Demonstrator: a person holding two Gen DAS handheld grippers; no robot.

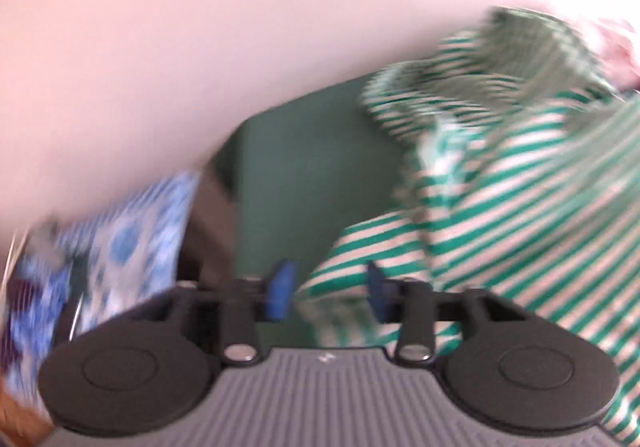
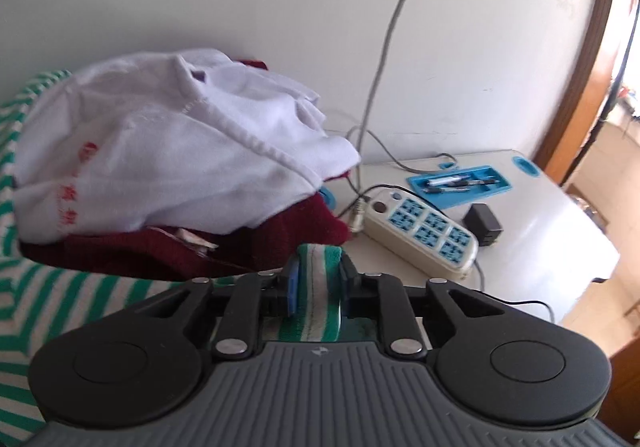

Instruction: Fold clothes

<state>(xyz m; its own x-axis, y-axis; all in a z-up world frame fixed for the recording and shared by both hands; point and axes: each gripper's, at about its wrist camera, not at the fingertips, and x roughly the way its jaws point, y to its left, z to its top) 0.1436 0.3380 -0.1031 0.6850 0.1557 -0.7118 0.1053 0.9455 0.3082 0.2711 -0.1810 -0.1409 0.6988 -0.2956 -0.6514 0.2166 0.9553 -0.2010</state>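
A green-and-white striped garment (image 1: 520,187) lies bunched over a dark green surface (image 1: 304,175) in the blurred left wrist view. My left gripper (image 1: 330,291) stands open. A fold of the striped cloth lies between its blue pads (image 1: 282,289), which do not press on it. In the right wrist view my right gripper (image 2: 318,279) is shut on a thick folded edge of the same striped garment (image 2: 60,299), which spreads away to the left.
A white garment (image 2: 168,143) with red print lies on a maroon one (image 2: 304,227) just beyond the right gripper. A white table (image 2: 560,227) carries a power strip (image 2: 424,231), a black adapter (image 2: 484,223), a blue pen tray (image 2: 460,183) and a hanging cable (image 2: 384,47). Blue patterned cloth (image 1: 132,243) lies at left.
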